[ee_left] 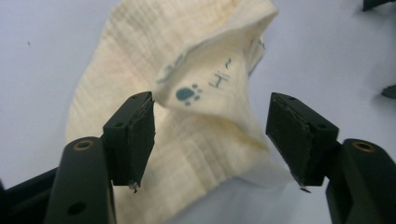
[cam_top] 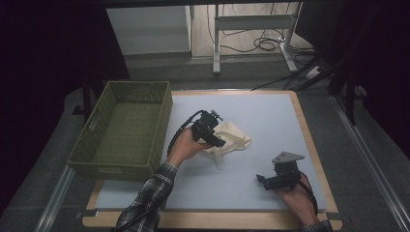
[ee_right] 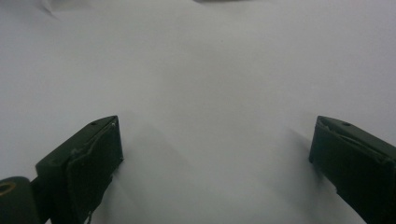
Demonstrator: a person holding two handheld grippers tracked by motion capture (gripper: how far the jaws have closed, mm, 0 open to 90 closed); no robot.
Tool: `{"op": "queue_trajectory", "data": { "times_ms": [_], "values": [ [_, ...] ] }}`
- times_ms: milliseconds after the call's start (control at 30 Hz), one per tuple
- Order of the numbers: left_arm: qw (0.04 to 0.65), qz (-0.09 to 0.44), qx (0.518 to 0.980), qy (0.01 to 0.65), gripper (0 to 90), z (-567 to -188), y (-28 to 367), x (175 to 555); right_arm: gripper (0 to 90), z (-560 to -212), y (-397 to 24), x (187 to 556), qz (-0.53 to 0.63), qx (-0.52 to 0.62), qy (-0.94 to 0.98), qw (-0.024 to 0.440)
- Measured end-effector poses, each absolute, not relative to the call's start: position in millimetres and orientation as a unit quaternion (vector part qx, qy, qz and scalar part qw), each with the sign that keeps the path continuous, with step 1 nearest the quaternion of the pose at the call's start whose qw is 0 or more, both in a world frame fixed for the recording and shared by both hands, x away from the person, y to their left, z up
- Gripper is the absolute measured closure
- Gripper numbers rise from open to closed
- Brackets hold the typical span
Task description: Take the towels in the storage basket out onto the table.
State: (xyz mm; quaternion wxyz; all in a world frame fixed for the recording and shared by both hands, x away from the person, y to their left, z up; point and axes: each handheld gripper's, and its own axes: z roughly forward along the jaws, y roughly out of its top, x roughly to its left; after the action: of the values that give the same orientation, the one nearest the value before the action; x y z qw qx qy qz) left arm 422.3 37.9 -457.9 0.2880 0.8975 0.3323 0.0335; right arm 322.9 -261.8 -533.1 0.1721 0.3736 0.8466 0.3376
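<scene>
Left gripper (cam_top: 218, 141), held in the person's left hand (cam_top: 186, 145), sits at the near-left edge of a cream cloth (cam_top: 231, 135) at the centre of the blue-grey table mat (cam_top: 270, 116). In the left gripper view its jaws stand apart with a raised fold of the cloth (ee_left: 205, 88) (printed with a small blue paw mark) between them, and neither pad presses on the fabric. The step in hand looks like a let-go or a re-grip on the crumpled cloth. The next move probably calls for closing on that standing fold, or shifting to an edge, before lifting; the soft fabric may sag or slip from a shallow pinch.

Right gripper (cam_top: 263, 180), in the right hand (cam_top: 296, 198), rests at about four o'clock from the cloth, well apart from it, jaws wide over bare mat (ee_right: 201, 84).

Count: one cloth, two grippers, one green woven basket (cam_top: 116, 164) at nine o'clock from the cloth, nothing visible inside it.
</scene>
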Motion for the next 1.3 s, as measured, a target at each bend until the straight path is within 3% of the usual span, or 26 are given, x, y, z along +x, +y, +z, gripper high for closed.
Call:
{"op": "queue_trajectory", "data": {
  "times_ms": [267, 367, 533, 600, 933, 1300],
  "values": [
    [0.297, 0.03, 0.905, 0.304, 37.6, -475, 40, 407, 4.6, -532, -262, 322, 0.339, 0.374, 0.846, 0.172],
    [0.291, 0.031, 0.907, 0.303, 43.8, -482, 38, 406, 13.7, -531, -264, 321, 0.343, 0.372, 0.844, 0.175],
    [0.295, 0.036, 0.904, 0.307, 79.0, -483, 40, 410, 33.1, -526, -261, 321, 0.347, 0.36, 0.85, 0.166],
    [0.297, 0.04, 0.901, 0.312, 85.2, -479, 43, 413, 38.9, -525, -258, 323, 0.351, 0.354, 0.853, 0.154],
    [0.294, 0.093, 0.881, 0.358, 87.4, -461, 65, 438, 68.7, -514, -228, 346, 0.379, 0.319, 0.864, 0.094],
    [0.289, 0.11, 0.865, 0.394, 87.1, -463, 80, 455, 65.1, -503, -181, 377, 0.398, 0.286, 0.868, 0.079]
  ]
}}
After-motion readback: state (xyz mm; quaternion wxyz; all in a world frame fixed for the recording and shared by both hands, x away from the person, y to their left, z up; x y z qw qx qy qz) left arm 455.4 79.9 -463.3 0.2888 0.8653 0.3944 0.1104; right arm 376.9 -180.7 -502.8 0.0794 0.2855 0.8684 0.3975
